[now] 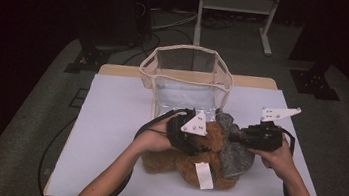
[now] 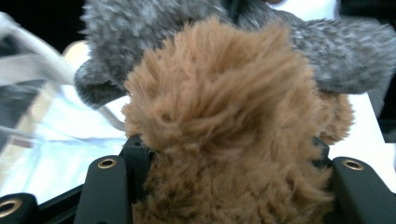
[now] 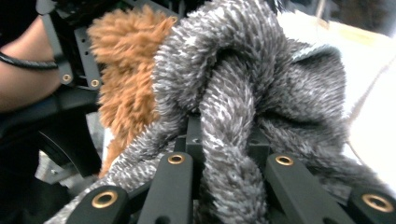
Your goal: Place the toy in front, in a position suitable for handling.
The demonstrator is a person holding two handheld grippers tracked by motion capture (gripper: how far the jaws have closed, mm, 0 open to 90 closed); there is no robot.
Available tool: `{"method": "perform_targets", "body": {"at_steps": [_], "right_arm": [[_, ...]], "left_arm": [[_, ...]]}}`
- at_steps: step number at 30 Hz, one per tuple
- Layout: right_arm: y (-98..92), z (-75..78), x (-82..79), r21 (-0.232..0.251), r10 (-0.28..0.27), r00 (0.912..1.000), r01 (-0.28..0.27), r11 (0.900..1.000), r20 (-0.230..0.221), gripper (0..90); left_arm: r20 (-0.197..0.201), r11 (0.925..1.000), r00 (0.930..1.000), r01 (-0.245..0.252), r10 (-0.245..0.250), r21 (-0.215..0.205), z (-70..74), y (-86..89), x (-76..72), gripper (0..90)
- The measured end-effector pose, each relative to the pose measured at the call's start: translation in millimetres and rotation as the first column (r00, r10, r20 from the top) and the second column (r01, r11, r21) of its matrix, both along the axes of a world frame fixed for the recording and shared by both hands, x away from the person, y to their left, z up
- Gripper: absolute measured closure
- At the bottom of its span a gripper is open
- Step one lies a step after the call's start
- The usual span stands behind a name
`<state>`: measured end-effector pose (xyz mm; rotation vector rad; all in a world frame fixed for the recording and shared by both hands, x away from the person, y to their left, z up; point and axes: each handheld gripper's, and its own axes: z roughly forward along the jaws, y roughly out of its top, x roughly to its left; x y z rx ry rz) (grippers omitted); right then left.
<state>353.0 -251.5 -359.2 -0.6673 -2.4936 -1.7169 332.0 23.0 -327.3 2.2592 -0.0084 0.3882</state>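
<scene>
On the white-covered table [image 1: 107,135], near its front edge, we see a shaggy brown plush toy [image 1: 189,163] with a fuzzy grey knitted piece [image 1: 236,153] lying against its right side. We hold the left gripper [image 1: 194,128] over the toy's top; in the left gripper view its black jaws are pressed in on a thick tuft of the brown fur [image 2: 224,121], so it has the toy in its grip. The right gripper [image 1: 241,134] comes in from the right, and in the right gripper view its jaws pinch a fold of the grey fabric [image 3: 233,135]. Whether the grey piece is sewn to the toy we cannot tell. Just behind both stands a clear plastic bag with cream trim [image 1: 185,79], upright with its mouth open.
</scene>
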Motion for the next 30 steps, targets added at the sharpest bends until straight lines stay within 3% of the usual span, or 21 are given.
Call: {"method": "perform_targets", "body": {"at_steps": [3, 6, 10, 13, 16, 19, 20, 24, 26, 30], "right_arm": [[4.3, -0.9, -4.3, 0.005, 0.025, 0.9997, -0.025, 1.000, -0.008, 77.6], [7.3, -6.0, -14.1, -0.060, 0.056, 0.9984, -0.056, 0.997, -0.008, 77.5], [5.7, 5.2, -9.3, -0.049, 0.020, 0.9997, -0.020, 0.999, 0.013, 77.4], [9.5, 11.0, -4.4, -0.026, 0.024, 0.9996, -0.023, 0.999, 0.014, 77.5], [10.0, 3.6, -6.1, -0.037, 0.029, 0.9996, -0.029, 0.999, -0.003, 77.5], [8.6, -10.4, -7.4, -0.111, 0.011, 0.9998, -0.013, 0.994, -0.019, 77.4], [6.8, -11.9, -6.7, -0.102, 0.002, 0.9998, -0.005, 0.995, -0.020, 77.3], [5.8, -5.3, -6.6, -0.066, -0.003, 1.0000, 0.002, 0.998, -0.009, 77.4], [5.2, -7.1, -6.2, -0.064, 0.004, 0.9999, -0.005, 0.998, -0.016, 77.4], [-4.8, -19.9, -6.3, -0.136, -0.033, 0.9990, 0.028, 0.990, -0.031, 77.2]], "left_arm": [[0.012, 0.9996, 0.9996, -0.027, 0.027, -0.009, 3.2, 7.3, 0.3, 40.4], [0.007, 0.9999, 0.9999, -0.014, 0.014, 0.003, 3.5, 11.1, -1.4, 40.5], [-0.012, 0.9998, 0.9997, 0.019, -0.019, -0.006, 5.9, 8.8, -6.3, 40.5], [0.003, 0.9997, 1.0000, 0.002, -0.002, -0.023, 10.2, 10.6, -7.3, 40.6], [0.006, 0.9998, 1.0000, -0.001, 0.001, -0.020, 12.3, 15.1, -7.7, 40.7], [-0.005, 0.9999, 0.9999, 0.013, -0.013, -0.001, 9.7, 13.7, -9.9, 40.6], [-0.002, 0.9997, 0.9998, 0.020, -0.020, 0.011, 9.1, 12.3, -10.5, 40.6], [-0.008, 0.9994, 0.9995, 0.030, -0.030, -0.016, 11.9, 9.7, -13.8, 40.7], [-0.002, 0.9995, 0.9995, 0.031, -0.031, -0.007, 14.6, 10.4, -14.8, 40.7], [-0.002, 0.9996, 0.9996, 0.029, -0.029, 0.005, 16.2, 11.6, -14.9, 40.6]]}}
